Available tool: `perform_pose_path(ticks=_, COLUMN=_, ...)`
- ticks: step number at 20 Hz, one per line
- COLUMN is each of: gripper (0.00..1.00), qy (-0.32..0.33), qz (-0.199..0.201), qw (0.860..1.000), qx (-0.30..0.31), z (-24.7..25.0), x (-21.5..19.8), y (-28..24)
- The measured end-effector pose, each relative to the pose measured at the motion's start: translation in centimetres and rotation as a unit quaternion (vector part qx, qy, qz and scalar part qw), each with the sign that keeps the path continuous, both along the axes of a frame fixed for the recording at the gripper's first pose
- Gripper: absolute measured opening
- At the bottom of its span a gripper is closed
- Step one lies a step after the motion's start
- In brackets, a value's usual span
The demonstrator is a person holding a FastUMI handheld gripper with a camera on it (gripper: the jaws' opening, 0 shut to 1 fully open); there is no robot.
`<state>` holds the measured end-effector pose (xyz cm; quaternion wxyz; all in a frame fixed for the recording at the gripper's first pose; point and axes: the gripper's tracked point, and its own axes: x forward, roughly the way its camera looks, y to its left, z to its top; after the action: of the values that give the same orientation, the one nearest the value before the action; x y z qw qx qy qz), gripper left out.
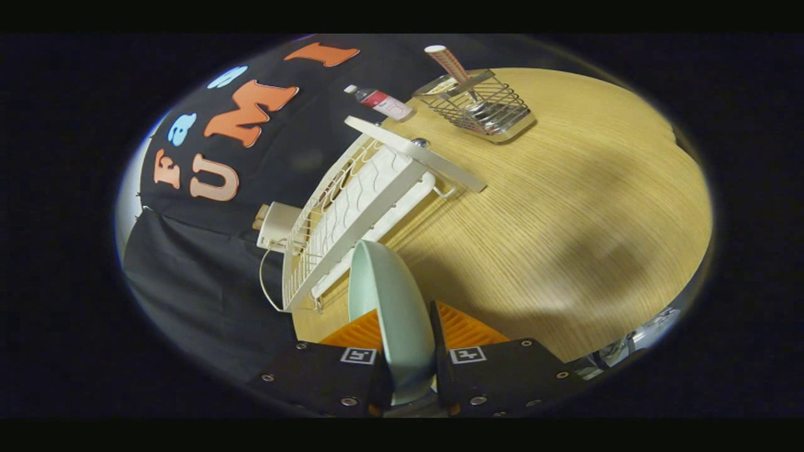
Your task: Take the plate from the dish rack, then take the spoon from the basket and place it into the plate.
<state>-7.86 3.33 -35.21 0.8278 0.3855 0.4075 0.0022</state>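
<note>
Plate [392, 307] is clamped edge-on between both fingers of the gripper [407, 351], clear of the rack [352, 213] at 11 o'clock (edge grip probably suits slot removal). Spoon [453, 69] stands in the basket [487, 110] at 12, across the table [565, 220].

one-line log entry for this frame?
stage: plate out of rack | gripper: shut on plate | dish rack: beyond fingers | spoon: in basket | next: set plate on table
</note>
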Motion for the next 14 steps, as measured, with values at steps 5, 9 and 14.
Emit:
perform_pose_path(ticks=5, gripper=0.55, qy=0.009, qz=0.016, qw=0.998, qx=-0.055, z=0.0, x=-0.5, y=-2.1)
perform_pose_path(ticks=9, gripper=0.74, qy=-0.004, qz=0.009, qw=0.994, qx=-0.11, z=1.5, x=-1.0, y=-5.6)
perform_pose_path(ticks=14, gripper=0.99, qy=-0.031, qz=-0.004, qw=0.975, qx=-0.222, z=4.2, x=-0.2, y=-11.7)
